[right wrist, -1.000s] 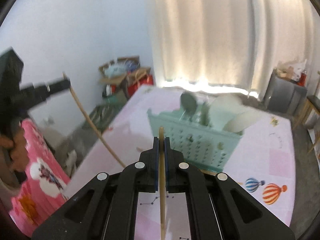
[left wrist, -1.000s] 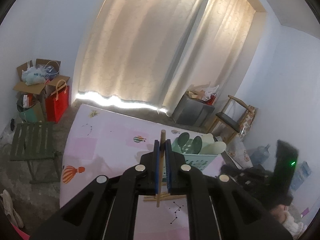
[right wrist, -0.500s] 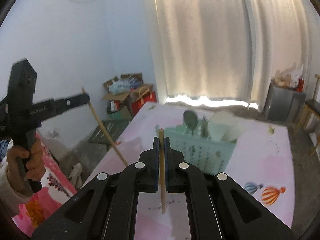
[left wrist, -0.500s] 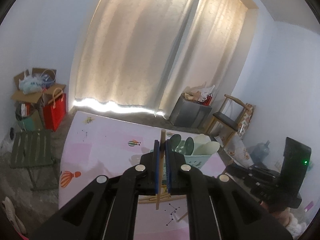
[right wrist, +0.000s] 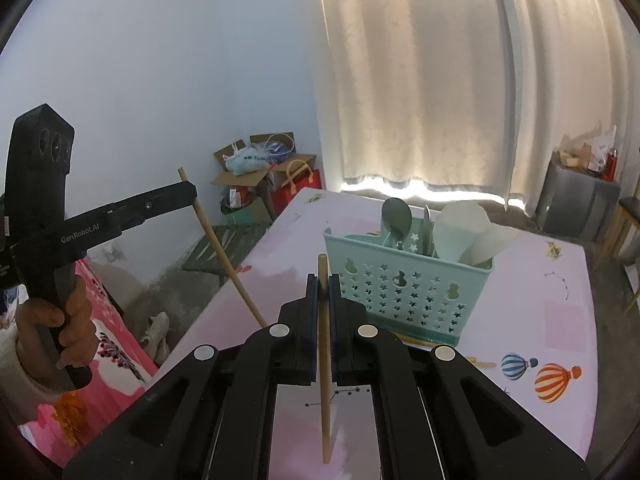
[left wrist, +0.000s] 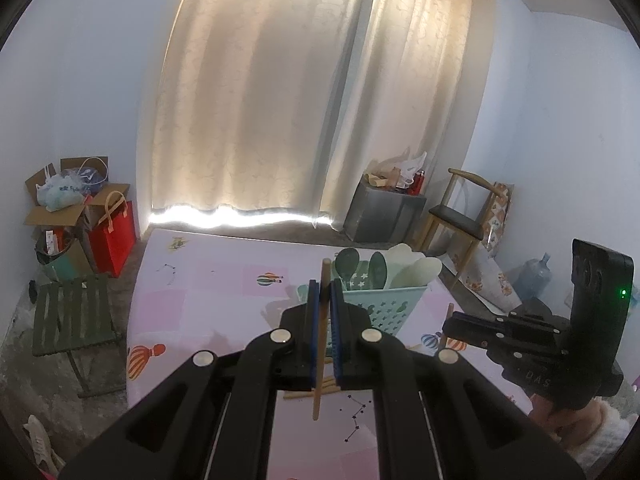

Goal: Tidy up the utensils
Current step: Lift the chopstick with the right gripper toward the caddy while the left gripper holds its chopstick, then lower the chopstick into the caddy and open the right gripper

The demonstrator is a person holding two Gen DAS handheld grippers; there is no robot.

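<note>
On the pink patterned table (right wrist: 560, 280) stands the teal basket (right wrist: 404, 292), already holding spoons. My left gripper (left wrist: 324, 300) and right gripper (right wrist: 323, 292), now raised higher above it than a second ago, each clamp one upright chopstick (left wrist: 320, 344). Tilted, either thin stick could catch the rim and slip.

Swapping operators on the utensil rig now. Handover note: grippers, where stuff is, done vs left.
Left gripper: shut on a wooden chopstick, held above the table.
Right gripper: shut on a second chopstick, also in the air.
Teal basket stands on the pink table, just ahead of both grippers.
Done: dark spoons and pale spatulas already stand in the basket.
Left: drop both held chopsticks into the basket, then fetch the loose chopsticks lying on the table at the basket's near base.
</note>
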